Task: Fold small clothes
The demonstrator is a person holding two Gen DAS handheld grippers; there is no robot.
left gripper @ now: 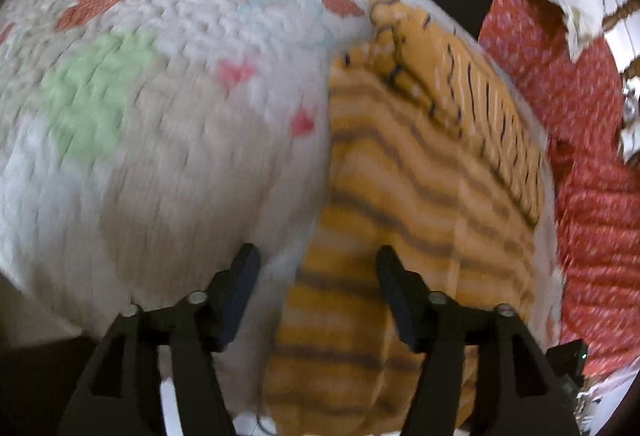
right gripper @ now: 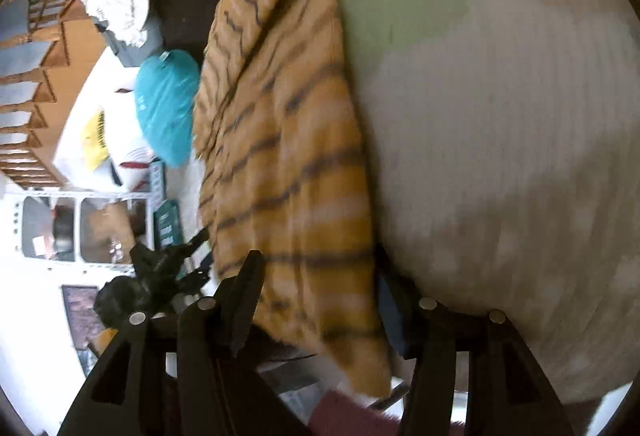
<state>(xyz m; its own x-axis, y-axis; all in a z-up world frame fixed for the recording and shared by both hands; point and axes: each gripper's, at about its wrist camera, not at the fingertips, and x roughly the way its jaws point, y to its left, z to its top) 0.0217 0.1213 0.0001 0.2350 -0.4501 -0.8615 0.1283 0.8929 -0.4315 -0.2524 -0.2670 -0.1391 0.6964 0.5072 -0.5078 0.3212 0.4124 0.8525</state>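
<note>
An orange striped garment [left gripper: 404, 172] is seen lying on a pale quilt [left gripper: 160, 96], filling the lower right of the left wrist view. One long edge appears already turned over onto the rest along the upper right, so a first fold is judged to be made; further folds and a tidy finish are judged to remain. The left gripper [left gripper: 316, 268] is held with its jaws apart above the cloth's near edge, and nothing is gripped between them. In the right wrist view the right gripper [right gripper: 320, 276] is also seen parted, with the garment's near end lying between the jaws; no pinch on it is evident, though blur makes contact hard to judge.
</note>
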